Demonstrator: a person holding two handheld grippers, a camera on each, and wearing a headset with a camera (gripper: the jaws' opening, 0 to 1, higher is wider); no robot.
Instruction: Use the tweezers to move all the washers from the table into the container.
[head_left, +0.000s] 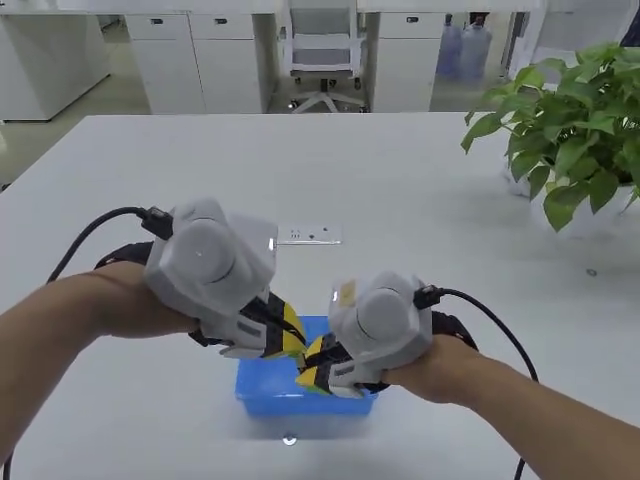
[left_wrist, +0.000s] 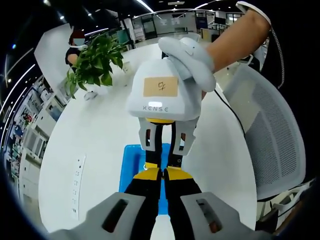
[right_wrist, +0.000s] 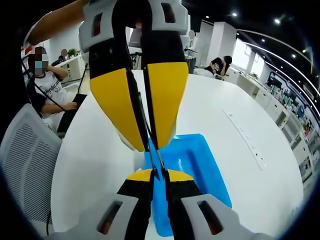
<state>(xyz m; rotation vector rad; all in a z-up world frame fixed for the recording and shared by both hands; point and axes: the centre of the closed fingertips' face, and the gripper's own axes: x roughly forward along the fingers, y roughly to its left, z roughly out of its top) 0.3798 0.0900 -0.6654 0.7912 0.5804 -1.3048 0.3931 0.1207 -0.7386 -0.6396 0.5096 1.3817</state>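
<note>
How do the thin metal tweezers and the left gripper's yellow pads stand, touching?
Touching. Right gripper view: the tweezers run between the left gripper's pads, which clamp them from both sides.

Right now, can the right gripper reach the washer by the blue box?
Probably yes. The washer lies on bare table just in front of the blue container, close below the right gripper, with nothing between.

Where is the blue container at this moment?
The container sits at the bottom centre of the head view, on the table near the person. It is right under the left gripper and right gripper, whose tongs come together above it.
</note>
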